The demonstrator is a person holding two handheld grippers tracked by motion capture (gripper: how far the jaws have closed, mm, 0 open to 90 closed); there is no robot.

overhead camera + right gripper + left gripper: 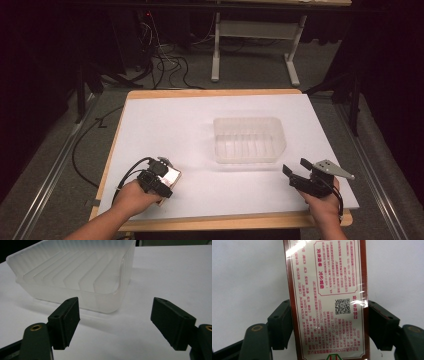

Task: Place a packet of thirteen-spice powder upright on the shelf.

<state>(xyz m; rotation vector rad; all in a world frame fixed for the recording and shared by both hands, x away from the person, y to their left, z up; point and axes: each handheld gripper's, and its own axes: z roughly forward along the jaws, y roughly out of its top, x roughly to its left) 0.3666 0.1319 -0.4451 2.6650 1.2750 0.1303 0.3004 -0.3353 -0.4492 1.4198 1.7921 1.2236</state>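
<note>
Table [165, 125] white-topped, wood-edged; grey floor [50, 165], cables [170, 65], dark room.

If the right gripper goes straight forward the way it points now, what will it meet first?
Probably the translucent plastic bin: the right gripper, jaws open and empty, points at its near corner over bare white table. Depth is unclear, so the gap is hard to judge.

Left hand [131, 197] enters from bottom left, forearm angled inward, holding the left gripper [161, 175] low over the table; jaws clamped against both sides of a flat object. Right hand [324, 204] at bottom right; right gripper [296, 167] jaws spread wide, nothing between them.
</note>
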